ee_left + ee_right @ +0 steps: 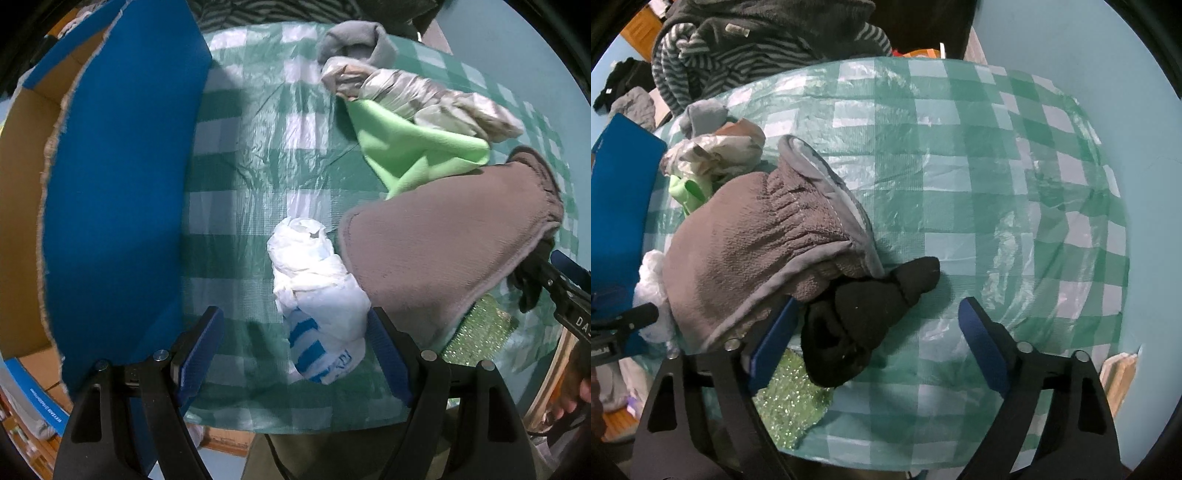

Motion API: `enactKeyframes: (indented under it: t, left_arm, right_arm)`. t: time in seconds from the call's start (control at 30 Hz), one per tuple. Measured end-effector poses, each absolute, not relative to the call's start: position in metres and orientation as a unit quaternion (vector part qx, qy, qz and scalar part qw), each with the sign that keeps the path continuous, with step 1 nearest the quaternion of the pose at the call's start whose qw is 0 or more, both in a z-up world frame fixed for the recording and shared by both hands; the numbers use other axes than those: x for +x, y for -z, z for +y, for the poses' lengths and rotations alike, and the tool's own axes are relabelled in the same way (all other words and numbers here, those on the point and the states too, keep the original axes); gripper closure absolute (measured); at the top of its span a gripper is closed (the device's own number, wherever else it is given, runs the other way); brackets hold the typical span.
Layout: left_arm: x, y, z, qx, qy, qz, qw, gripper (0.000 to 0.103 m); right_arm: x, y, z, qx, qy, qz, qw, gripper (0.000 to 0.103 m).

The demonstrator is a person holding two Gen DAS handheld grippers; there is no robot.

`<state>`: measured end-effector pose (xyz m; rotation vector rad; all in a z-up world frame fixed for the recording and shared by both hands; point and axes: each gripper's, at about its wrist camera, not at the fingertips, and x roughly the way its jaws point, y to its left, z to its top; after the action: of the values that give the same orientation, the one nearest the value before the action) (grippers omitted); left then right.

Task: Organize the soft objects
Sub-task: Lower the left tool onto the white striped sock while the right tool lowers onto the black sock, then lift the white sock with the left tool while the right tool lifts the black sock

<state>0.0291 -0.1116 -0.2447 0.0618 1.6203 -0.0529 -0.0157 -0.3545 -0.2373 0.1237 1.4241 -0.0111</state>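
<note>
Lower centre of the left wrist view: the left gripper, fingers spread, straddles a white plastic bag on the checked tablecloth, beside a blue cardboard box at left. Lower centre of the right wrist view: the right gripper, fingers spread, frames a black sock under a grey mitt.

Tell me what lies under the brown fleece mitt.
Under the brown fleece mitt a black sock pokes out on one side, a sparkly green cloth below its edge, and a light green cloth behind. Whatever else it covers is hidden.
</note>
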Motion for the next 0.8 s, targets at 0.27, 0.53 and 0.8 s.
enactKeyframes:
  t: [0.27,0.53,0.8]
  left_arm:
    - [0.029,0.262,-0.106,0.018,0.022,0.727,0.686,0.024]
    - [0.027,0.275,-0.086,-0.032,0.015,0.724,0.689,0.063]
    - [0.024,0.256,-0.090,0.008,0.038,0.699,0.714,0.065]
  right_arm:
    - [-0.019,0.245,-0.357,0.085,-0.021,0.667,0.739,0.054]
    - [-0.036,0.236,-0.375,0.098,-0.015,0.658,0.746,0.065]
    - [-0.053,0.218,-0.387,0.093,-0.018,0.648,0.756,0.066]
